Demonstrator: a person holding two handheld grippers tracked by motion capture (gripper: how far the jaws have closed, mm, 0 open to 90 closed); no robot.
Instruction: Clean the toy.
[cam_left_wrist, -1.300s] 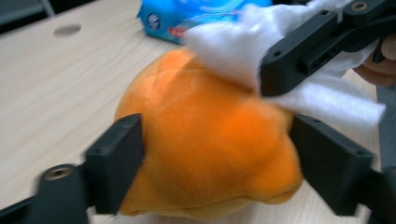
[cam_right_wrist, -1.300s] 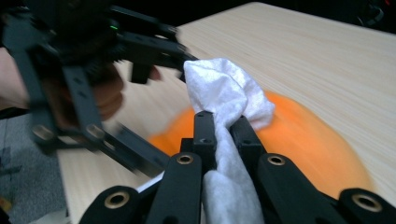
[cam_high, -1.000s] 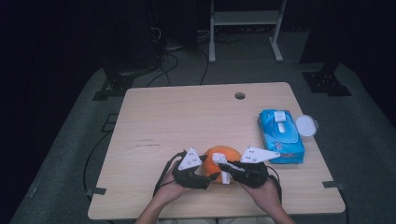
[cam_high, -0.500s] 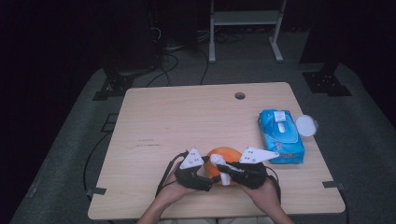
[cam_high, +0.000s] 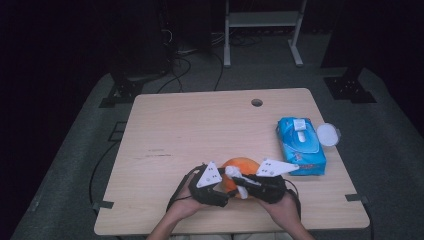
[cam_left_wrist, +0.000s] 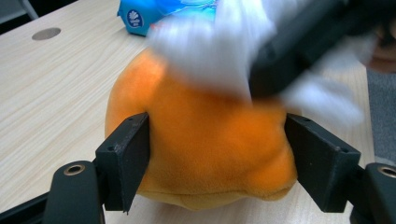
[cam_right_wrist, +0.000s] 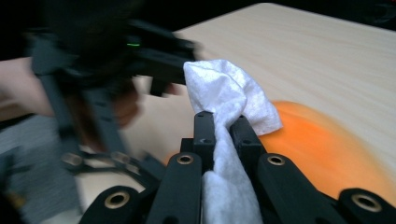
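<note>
We see left gripper (cam_left_wrist: 215, 154) jaws just closing, flanking soft orange plush toy (cam_left_wrist: 205, 144); right gripper (cam_right_wrist: 223, 122) pinching crumpled white wipe (cam_right_wrist: 224, 91) above toy.

Person's forearms: 2, entering from the bottom edge of the high view, converging toward the near middle of the table, bare hands wrapped around the gripper bodies

Left gripper (cam_high: 220, 186): held low, jaws pointing toward the right hand; jaws set wide, one pad on each flank of the orange plush (cam_left_wrist: 205, 144), touching it; jaws have just been closing a little on it

Right gripper (cam_right_wrist: 223, 122): angled inward toward the left gripper, jaws nearly together, pinching a white wipe (cam_right_wrist: 229, 93) between the pads
</note>
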